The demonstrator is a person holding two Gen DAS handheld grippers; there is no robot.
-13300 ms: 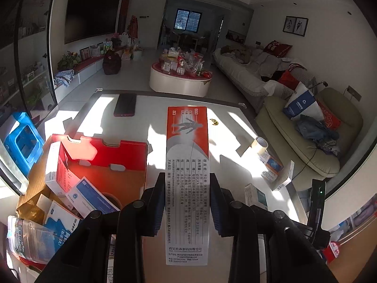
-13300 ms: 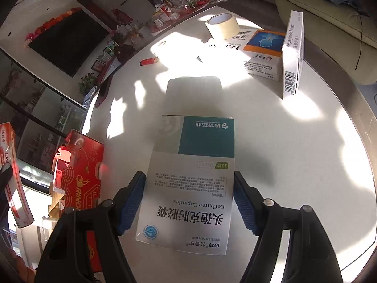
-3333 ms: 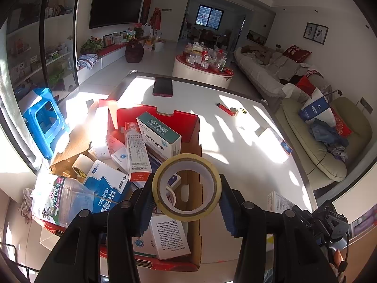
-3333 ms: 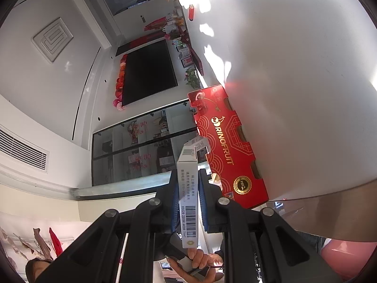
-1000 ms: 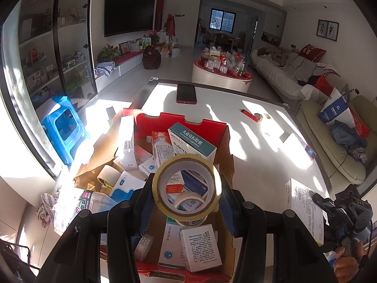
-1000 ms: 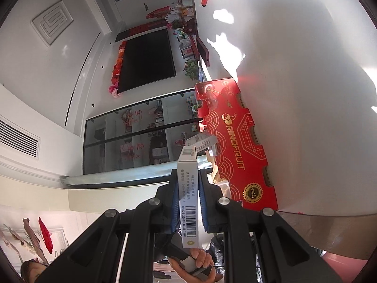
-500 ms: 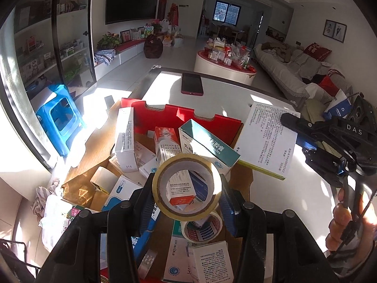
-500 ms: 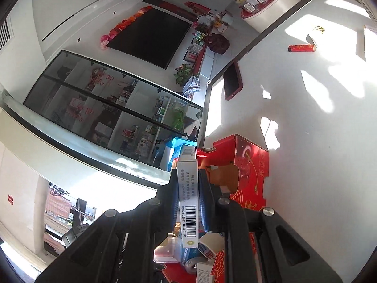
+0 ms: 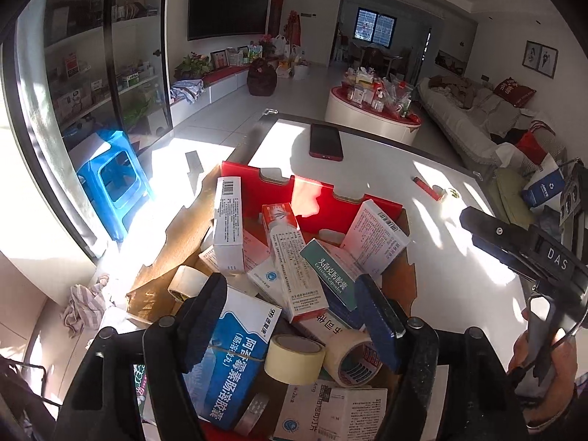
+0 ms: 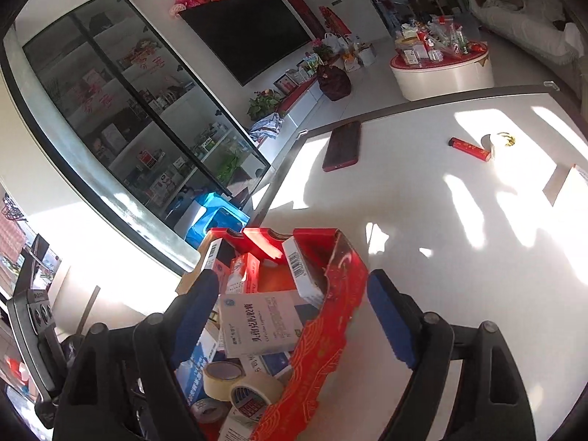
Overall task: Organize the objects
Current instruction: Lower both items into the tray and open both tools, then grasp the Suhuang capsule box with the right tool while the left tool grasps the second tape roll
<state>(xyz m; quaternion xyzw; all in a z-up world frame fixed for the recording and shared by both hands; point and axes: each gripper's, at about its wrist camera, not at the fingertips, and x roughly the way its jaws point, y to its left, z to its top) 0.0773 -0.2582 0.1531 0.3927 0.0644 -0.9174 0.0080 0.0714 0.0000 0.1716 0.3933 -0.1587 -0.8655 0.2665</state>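
Note:
A red cardboard box [image 9: 319, 202] on the white table [image 10: 441, 239] is heaped with several medicine boxes. My left gripper [image 9: 292, 316] hangs over its near end, jaws opening with nothing between them. The beige tape roll [image 9: 294, 358] lies in the box just below, beside a second roll [image 9: 352, 354]. My right gripper [image 10: 292, 316] hovers over the box's right wall [image 10: 330, 316], jaws opening and empty. The narrow white barcoded box [image 10: 299, 275] leans inside against that wall; it is the same white box [image 9: 376, 240] in the left wrist view. A hand [image 9: 544, 360] holds the right gripper.
A red phone [image 9: 325, 142] lies at the table's far edge and a red lighter [image 10: 468, 148] farther right. A flat packet [image 10: 573, 183] sits at the right rim. A blue stool [image 9: 114, 187] stands on the floor left of the table.
The left gripper has let go of the tape roll, which dropped into the box. The right gripper swung over the box, rolled upright and released the narrow white box into it.

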